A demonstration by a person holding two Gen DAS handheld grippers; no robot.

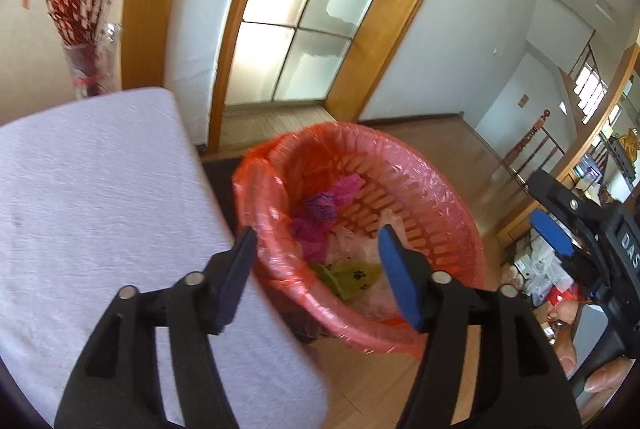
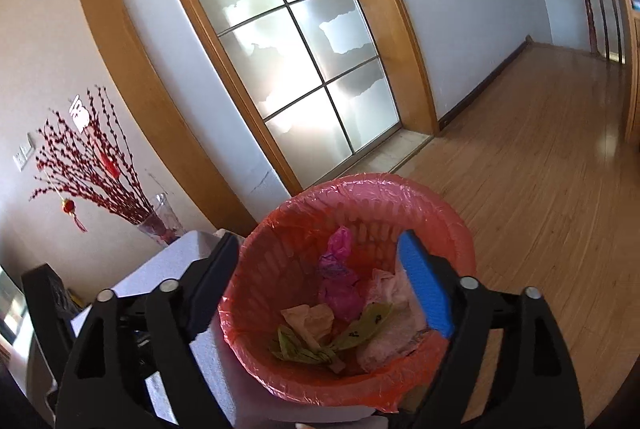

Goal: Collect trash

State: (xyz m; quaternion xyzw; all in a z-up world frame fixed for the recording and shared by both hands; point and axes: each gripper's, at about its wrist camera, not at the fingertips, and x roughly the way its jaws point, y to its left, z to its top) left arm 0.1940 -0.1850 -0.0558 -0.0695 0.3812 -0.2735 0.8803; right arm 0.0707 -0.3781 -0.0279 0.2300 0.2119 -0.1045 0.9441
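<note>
Your two grippers over the lined waste basket.
Left wrist view: your left gripper point(image 1: 316, 269) gapes empty above the pink basket point(image 1: 452, 213) holding a magenta bag point(image 1: 320, 213); table edge point(image 1: 208, 185) alongside. Right wrist view: your right gripper point(image 2: 320, 285) stands wide, empty, over a green wrapper point(image 2: 360, 329); open wooden floor point(image 2: 540, 169) beyond.

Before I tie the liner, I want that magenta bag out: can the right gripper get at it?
Probably yes: the right gripper hangs above the bin, jaws open and empty, and the magenta bag lies uncovered on top.
</note>
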